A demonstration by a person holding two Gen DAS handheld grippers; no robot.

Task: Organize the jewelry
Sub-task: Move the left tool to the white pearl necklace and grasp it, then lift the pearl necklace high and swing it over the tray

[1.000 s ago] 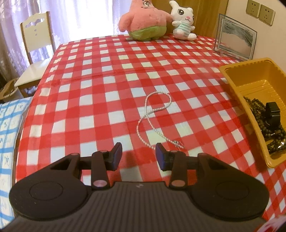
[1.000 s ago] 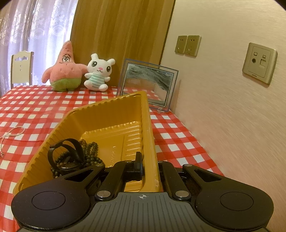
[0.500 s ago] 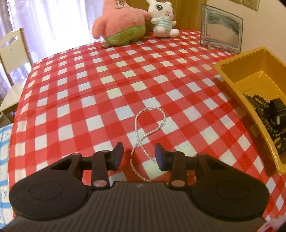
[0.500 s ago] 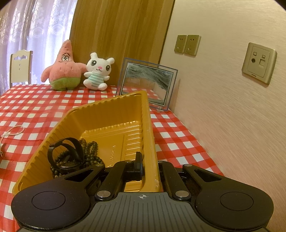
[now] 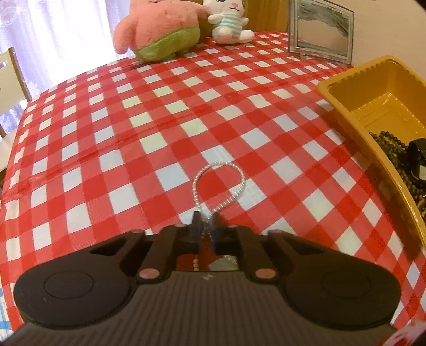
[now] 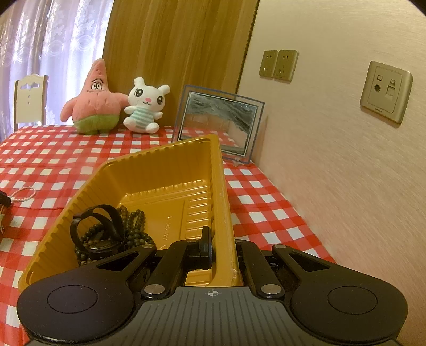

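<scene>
A white pearl necklace [image 5: 241, 183] lies on the red-checked tablecloth, its loop spread out ahead of my left gripper [image 5: 206, 229]. The jaws are closing and pinch the necklace's crossed strands between the pads. The same loop [image 6: 25, 192] shows at the far left of the right wrist view. A yellow plastic tray [image 5: 346, 111] stands to the right and holds dark bead strings [image 5: 391, 151] and a black watch [image 5: 418, 159]. My right gripper [image 6: 222, 250] is shut on the tray's near right wall [image 6: 221, 202], one finger inside and one outside. The beads [image 6: 135, 226] and watch [image 6: 98, 226] lie in the tray's near left corner.
A pink star plush [image 5: 157, 29] and a white bunny plush [image 5: 226, 21] sit at the table's far edge, next to a glass-framed picture [image 5: 319, 32]. A wall with sockets [image 6: 278, 65] runs close along the right. A chair [image 6: 30, 98] stands beyond the far left corner.
My left gripper moved forward and down over the necklace, and its jaws went from wide apart to pinched on the strands. The right gripper and the tray stayed still.
</scene>
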